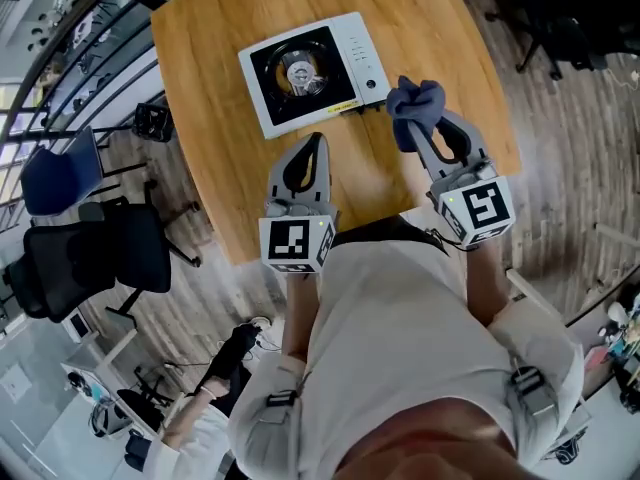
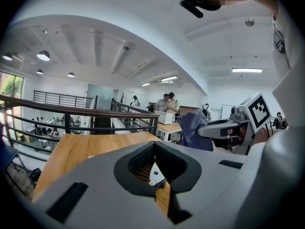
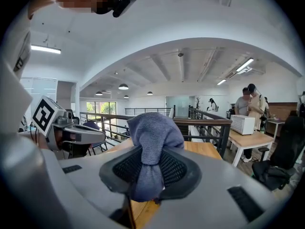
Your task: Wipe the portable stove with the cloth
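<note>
The portable stove, white with a black burner well, lies on the round wooden table, just beyond both grippers. My right gripper is shut on a bunched blue-grey cloth, held above the table close to the stove's right front corner. In the right gripper view the cloth bulges out over the jaws. My left gripper is shut with nothing in it, its tips near the stove's front edge. A bit of the stove shows through the left jaws' hollow. The left gripper view also catches the cloth.
Black office chairs and a blue chair stand left of the table. A metal railing runs behind the table. Two people stand at a far desk with a white box.
</note>
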